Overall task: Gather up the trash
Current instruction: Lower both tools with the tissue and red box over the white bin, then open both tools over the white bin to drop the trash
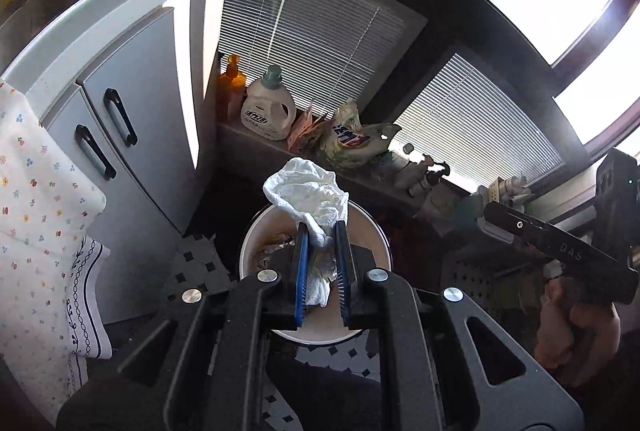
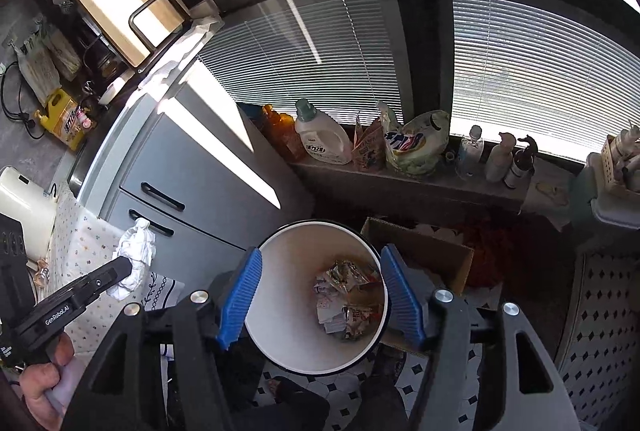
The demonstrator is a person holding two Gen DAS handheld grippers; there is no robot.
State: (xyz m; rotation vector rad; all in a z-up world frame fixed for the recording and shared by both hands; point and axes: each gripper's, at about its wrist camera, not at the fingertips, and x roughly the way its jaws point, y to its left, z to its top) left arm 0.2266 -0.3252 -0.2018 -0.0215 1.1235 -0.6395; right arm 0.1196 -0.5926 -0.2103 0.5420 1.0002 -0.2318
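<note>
While poised above the white bin [image 1: 256, 235], left gripper [image 1: 323, 231] clamped on crumpled tissue [image 1: 308, 191]; right gripper [image 2: 320, 291] spread apart over bin.

My left gripper [image 1: 322, 231] has its pads pinched together, gripped in my left hand [image 2: 44, 387]. My right gripper [image 2: 320, 291] has its jaws spread wide, in my right hand [image 1: 576, 327].
</note>
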